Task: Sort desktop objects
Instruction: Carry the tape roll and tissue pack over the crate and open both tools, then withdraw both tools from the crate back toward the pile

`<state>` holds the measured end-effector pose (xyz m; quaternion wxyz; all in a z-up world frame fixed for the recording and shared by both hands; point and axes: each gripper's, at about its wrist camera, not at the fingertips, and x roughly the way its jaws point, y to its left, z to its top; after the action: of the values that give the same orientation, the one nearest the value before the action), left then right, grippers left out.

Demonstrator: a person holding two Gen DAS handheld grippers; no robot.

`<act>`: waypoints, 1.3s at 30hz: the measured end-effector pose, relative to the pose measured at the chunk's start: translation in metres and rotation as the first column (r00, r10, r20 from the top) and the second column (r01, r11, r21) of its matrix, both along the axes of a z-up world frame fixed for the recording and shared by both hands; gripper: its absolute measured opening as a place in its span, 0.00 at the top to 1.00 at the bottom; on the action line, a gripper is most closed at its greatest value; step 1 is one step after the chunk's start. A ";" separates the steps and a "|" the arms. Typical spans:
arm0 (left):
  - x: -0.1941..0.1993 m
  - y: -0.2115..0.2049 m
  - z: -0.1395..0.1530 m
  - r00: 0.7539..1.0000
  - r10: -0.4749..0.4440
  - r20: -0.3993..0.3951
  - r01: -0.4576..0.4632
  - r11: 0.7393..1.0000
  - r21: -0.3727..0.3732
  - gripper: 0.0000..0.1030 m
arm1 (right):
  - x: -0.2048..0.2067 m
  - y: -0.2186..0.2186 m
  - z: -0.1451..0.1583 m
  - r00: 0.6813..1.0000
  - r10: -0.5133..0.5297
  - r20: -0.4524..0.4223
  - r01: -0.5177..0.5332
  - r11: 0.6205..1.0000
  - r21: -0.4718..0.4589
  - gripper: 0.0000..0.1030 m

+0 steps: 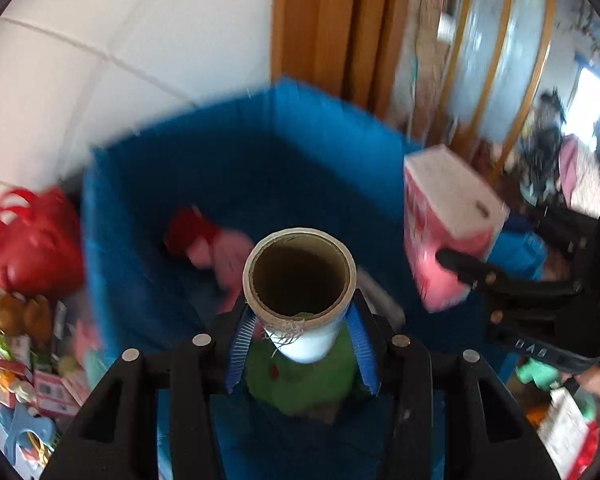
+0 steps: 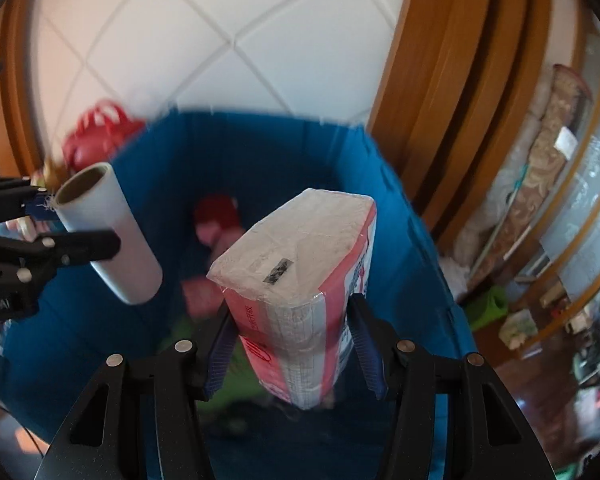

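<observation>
Two grippers, one roll, one tissue pack, one blue bin. Left gripper clamped partway open on the roll at frame centre, over the bin, long axis along the fingers, open core facing upward. Right gripper likewise clamped on the pack, centre frame above the bin, long axis along the fingers, white end upward.

Home — tiled wall, wooden doorframe, toys

White tiled wall, orange wooden door frame, bright window.
</observation>
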<state>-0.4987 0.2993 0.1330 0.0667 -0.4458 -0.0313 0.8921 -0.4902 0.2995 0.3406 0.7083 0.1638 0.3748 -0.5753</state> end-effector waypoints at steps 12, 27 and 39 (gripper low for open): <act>-0.051 0.028 -0.076 0.934 -0.032 0.357 0.047 0.998 -0.034 0.57 | -0.021 -0.043 -0.060 0.989 0.075 -0.124 -0.032 0.947 0.320 0.48; -0.043 0.035 -0.081 0.933 0.020 0.360 0.030 0.991 -0.131 0.35 | -0.024 -0.053 -0.065 0.985 0.106 -0.135 -0.052 0.934 0.353 0.20; 0.010 0.016 -0.023 0.990 0.063 0.128 -0.048 0.992 -0.114 0.35 | -0.008 -0.014 -0.017 0.994 0.092 -0.059 -0.078 0.974 0.211 0.00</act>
<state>-0.4887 0.3148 0.1096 0.0150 -0.5056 0.0014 0.8627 -0.4987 0.2857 0.3234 0.6980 0.2015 0.4636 -0.5073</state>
